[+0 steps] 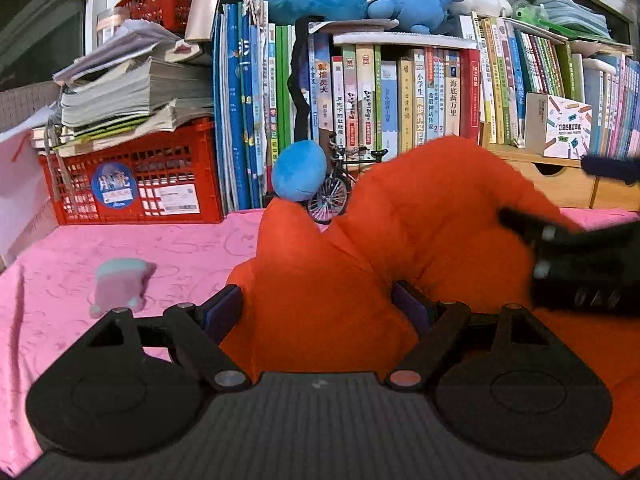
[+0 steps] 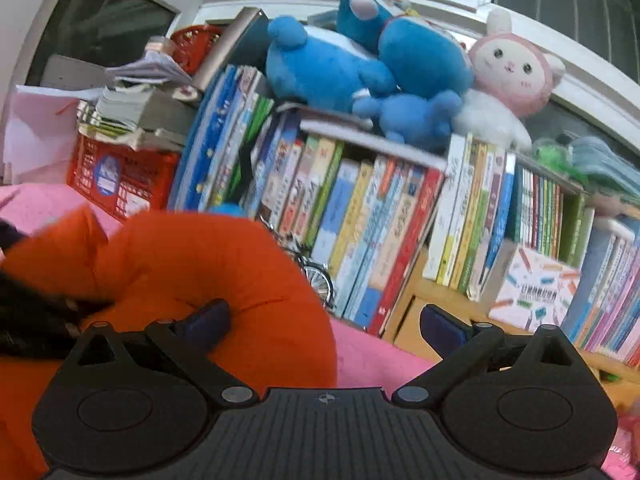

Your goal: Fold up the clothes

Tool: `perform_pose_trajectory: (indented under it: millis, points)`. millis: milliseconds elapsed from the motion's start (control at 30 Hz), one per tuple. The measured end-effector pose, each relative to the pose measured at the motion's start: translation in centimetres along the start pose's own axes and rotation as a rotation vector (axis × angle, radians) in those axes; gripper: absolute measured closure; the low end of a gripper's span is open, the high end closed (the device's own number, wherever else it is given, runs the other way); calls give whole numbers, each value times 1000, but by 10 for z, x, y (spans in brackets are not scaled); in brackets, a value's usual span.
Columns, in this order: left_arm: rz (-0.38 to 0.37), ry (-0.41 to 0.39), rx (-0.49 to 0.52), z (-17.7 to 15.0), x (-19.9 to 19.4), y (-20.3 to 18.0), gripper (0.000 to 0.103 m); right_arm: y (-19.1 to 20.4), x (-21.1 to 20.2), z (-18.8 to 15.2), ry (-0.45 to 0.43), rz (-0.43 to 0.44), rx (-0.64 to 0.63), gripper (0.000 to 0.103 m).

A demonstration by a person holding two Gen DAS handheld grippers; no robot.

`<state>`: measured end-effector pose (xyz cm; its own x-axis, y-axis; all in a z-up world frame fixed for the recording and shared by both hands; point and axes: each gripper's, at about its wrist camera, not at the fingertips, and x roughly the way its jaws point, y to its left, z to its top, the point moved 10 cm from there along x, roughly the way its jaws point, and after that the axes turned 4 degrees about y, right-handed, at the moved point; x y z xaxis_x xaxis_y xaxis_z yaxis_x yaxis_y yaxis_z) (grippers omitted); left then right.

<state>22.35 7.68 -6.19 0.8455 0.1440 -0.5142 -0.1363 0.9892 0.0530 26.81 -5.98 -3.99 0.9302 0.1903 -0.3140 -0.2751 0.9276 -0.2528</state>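
Left wrist view: one orange garment [image 1: 420,248], puffy and quilted, heaped in rounded folds on the pink cloth [image 1: 100,248], rising in front of the bookshelf.
Garment, surface: plain bright orange, soft bulges, no print seen.
Left gripper [image 1: 320,308]: fingers set wide with a thick fold of the garment filling the gap; both pads [image 1: 224,312] lay against the fabric, pinching it.
Right gripper [image 2: 326,324]: jaws spread to their widest, nothing between them; left finger beside the garment's [image 2: 224,276] edge, whether touching could not be told.
Right gripper, from left wrist view: blurred black shape [image 1: 580,264] over the garment's right side.
Small plush, pale blue and pink [image 1: 120,284]: one, on the pink cloth, apart from the garment.
Model bicycle [image 1: 332,192]: one, behind the garment.
Red crates [image 1: 136,184]: two, the lower bearing a paper stack.
Blue plush toys [image 2: 360,64]: piled on the shelf top, count unclear.
Pink rabbit plush [image 2: 512,68]: one.
Books [image 2: 380,232]: many, upright rows, uncounted.
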Motion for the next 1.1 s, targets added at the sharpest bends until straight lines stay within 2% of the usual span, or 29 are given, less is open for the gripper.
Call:
perform_pose_trajectory:
  millis: [100, 300, 500, 933, 1100]
  points:
    - [28, -13, 29, 0, 2, -4, 19, -2, 15, -19, 45, 17, 29, 1]
    - [76, -32, 82, -2, 3, -12, 19, -3, 24, -33, 70, 58, 14, 1]
    - [72, -12, 83, -4, 6, -11, 19, -5, 32, -36, 111, 99, 43, 0]
    - [92, -17, 109, -5, 5, -14, 19, -5, 33, -37, 124, 106, 34, 0]
    - [74, 19, 87, -7, 14, -12, 19, -5, 37, -37, 142, 109, 52, 0]
